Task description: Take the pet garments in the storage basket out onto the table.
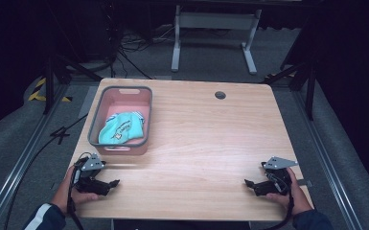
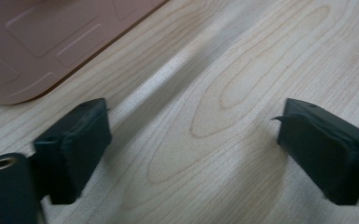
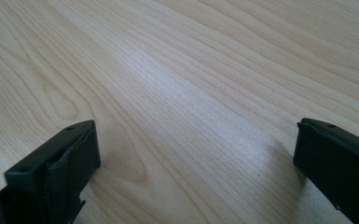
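A pink basket with a grey rim (image 1: 120,90) stands at the table's left side, and a crumpled turquoise cloth (image 1: 121,128) lies inside it. My left gripper (image 1: 116,183) rests near the front left corner, just in front of the basket, held by a hand. In the left gripper view its jaws stand wide apart (image 2: 191,126) over bare wood, with the basket's pink wall (image 2: 37,42) at the upper left. My right gripper (image 1: 247,184) rests near the front right corner, pointing left. Its jaws (image 3: 196,140) are spread wide with nothing between them.
The light wooden table (image 1: 206,139) has a round cable hole (image 1: 220,95) near its back edge. Beyond the table stand a white frame leg (image 1: 176,43) and cables on a grey floor. Dark rails run along both sides.
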`<state>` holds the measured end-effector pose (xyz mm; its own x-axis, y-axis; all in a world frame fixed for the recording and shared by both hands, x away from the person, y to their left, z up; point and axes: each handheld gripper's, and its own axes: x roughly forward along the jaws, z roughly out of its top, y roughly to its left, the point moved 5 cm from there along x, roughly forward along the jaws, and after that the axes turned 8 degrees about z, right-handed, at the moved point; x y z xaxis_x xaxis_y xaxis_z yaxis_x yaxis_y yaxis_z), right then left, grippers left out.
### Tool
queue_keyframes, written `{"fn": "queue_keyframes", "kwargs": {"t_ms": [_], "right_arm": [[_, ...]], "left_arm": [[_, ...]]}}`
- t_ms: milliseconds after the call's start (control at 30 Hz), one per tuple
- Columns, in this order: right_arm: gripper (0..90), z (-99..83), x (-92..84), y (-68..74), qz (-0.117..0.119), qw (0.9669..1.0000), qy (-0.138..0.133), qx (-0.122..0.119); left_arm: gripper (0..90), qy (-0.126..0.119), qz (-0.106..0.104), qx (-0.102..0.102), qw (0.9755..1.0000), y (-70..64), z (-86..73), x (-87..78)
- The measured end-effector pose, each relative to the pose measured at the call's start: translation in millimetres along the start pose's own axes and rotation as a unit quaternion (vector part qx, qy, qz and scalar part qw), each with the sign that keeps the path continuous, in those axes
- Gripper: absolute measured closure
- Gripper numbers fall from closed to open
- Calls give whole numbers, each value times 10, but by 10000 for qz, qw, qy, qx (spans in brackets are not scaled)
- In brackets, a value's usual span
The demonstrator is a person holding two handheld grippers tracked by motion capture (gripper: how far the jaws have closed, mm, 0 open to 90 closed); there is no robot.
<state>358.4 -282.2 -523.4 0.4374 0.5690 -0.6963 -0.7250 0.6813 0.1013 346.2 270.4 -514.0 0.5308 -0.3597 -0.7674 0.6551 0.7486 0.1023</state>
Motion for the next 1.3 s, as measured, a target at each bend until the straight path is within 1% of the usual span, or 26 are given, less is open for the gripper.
{"fn": "queue_keyframes", "kwargs": {"t_ms": [100,133,167,200,233,267,300,400,467,500,567,600,633,667,733,833,900,967,1000,1033,1133,1167,1200,1233,1267,1300], "right_arm": [[6,0,0,0,5,10000,1,-1],[6,0,0,0,4,10000,0,-3],[6,0,0,0,4,10000,-1,-3],[6,0,0,0,4,10000,0,-2],[6,0,0,0,4,10000,0,-3],[6,0,0,0,4,10000,0,-2],[6,0,0,0,4,10000,-1,-2],[6,0,0,0,4,10000,0,-2],[6,0,0,0,4,10000,0,-2],[6,0,0,0,4,10000,-1,-3],[6,0,0,0,4,10000,0,-1],[6,0,0,0,4,10000,0,-2],[6,0,0,0,4,10000,1,-2],[6,0,0,0,4,10000,0,-2],[6,0,0,0,4,10000,0,-1],[6,0,0,0,3,10000,0,-3],[6,0,0,-1,4,10000,1,-4],[6,0,0,0,4,10000,2,-3],[6,0,0,0,3,10000,0,-3],[6,0,0,-1,3,10000,0,-4],[6,0,0,0,3,10000,1,-3],[6,0,0,0,3,10000,1,-3],[6,0,0,0,4,10000,1,-4],[6,0,0,0,3,10000,1,-3],[6,0,0,0,3,10000,1,-3],[6,0,0,0,3,10000,1,-3]], "left_arm": [[179,149,159,102,9997,-24,22,-41],[185,175,226,172,9994,-20,28,-53],[186,178,248,159,9994,-28,35,-77],[187,150,285,193,9993,-20,47,-100],[189,118,316,148,9993,-19,57,-121],[189,118,316,148,9993,-19,57,-121],[191,23,310,96,9995,-14,86,-182],[191,-10,411,149,9990,-7,109,-248],[190,-21,399,128,9991,-11,116,-262],[187,19,372,173,9992,-8,125,-295],[186,-1,397,143,9991,-14,140,-325],[186,-43,362,145,9992,-15,151,-339],[186,-64,388,164,9991,-8,163,-356],[186,-68,384,125,9992,-12,173,-369],[186,-99,427,167,9989,-5,194,-400],[189,-137,426,147,9989,-10,222,-427],[190,-206,466,185,9985,9,277,-487],[192,-245,506,153,9983,17,299,-510],[190,-359,482,123,9981,31,352,-564],[188,-409,526,156,9977,46,382,-595],[181,-449,610,200,9969,78,468,-660],[179,-449,610,200,9969,78,468,-660],[178,-460,665,248,9964,101,537,-690],[177,-492,643,267,9964,110,576,-696],[175,-492,643,267,9964,110,576,-696],[175,-529,613,260,9964,128,638,-707]]}}
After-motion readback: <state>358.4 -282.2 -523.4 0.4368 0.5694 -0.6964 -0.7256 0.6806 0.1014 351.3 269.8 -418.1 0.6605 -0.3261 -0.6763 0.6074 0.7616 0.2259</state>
